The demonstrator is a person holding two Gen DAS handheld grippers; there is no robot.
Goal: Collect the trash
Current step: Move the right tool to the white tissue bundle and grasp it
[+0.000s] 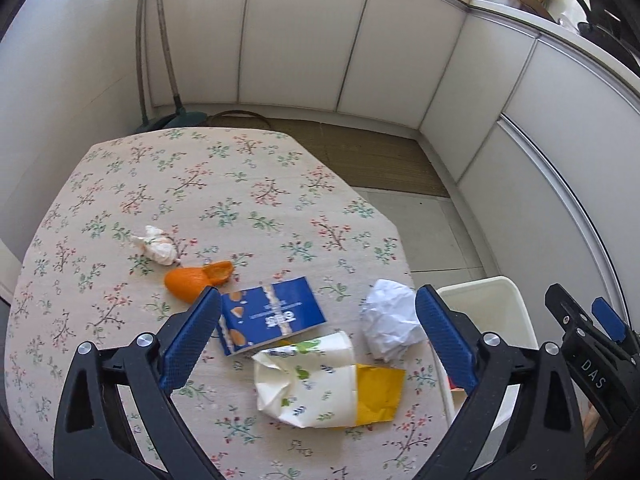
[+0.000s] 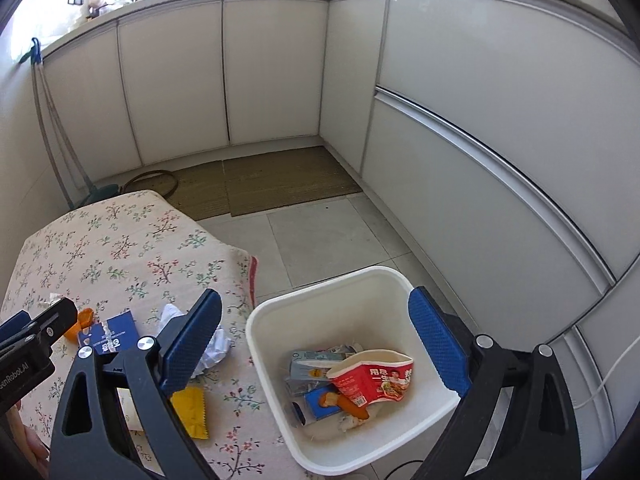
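Trash is gathered near the table's [image 1: 120,168] right edge, beside the white bin [image 2: 276,312] on the floor, presumably for short transfers: blue packet [image 1: 269,316], crumpled paper [image 1: 390,322], flattened cup [image 1: 308,384], yellow wrapper [image 1: 378,394], orange peel [image 1: 192,280], tissue [image 1: 158,246]. Left gripper [image 1: 318,336] is held wide apart above them, empty; right gripper [image 2: 314,344] likewise gapes above the bin. "DAS" and "GenRobot.AI" are legible on the tools.
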